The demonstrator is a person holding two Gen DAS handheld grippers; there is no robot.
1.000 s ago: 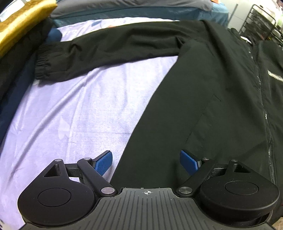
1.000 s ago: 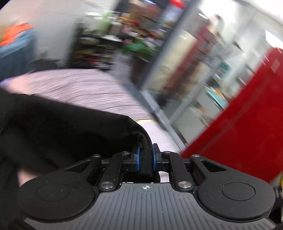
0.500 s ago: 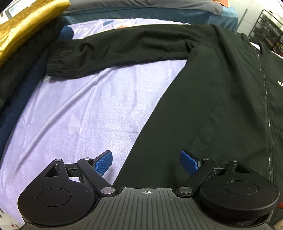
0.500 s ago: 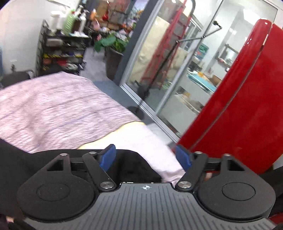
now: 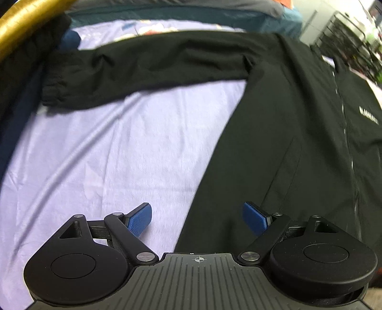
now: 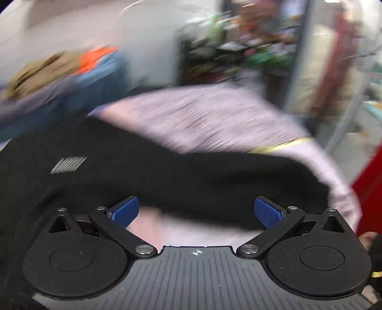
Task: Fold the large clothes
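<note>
A large black zip jacket (image 5: 298, 133) lies spread on a lilac sheet (image 5: 119, 152), one sleeve (image 5: 133, 69) stretched out to the left with its cuff at the far end. My left gripper (image 5: 197, 218) hovers open over the jacket's lower left edge, nothing between its blue pads (image 5: 139, 218). In the blurred right wrist view the other sleeve (image 6: 238, 176) lies flat across the sheet (image 6: 210, 119). My right gripper (image 6: 195, 211) hangs just above it, its jaws opening wide with nothing held between them.
A gold cushion (image 5: 26, 16) and dark clothes (image 5: 21, 78) lie at the bed's left side. A teal and grey blanket (image 5: 191, 12) runs along the far edge. A black wire rack (image 5: 346, 35) stands beyond. A red cabinet (image 6: 370, 186) is at the right.
My right gripper has let go of the black sleeve cuff and opened wide, then swung left and down over the jacket. My left gripper shifted slightly; it stayed open.
</note>
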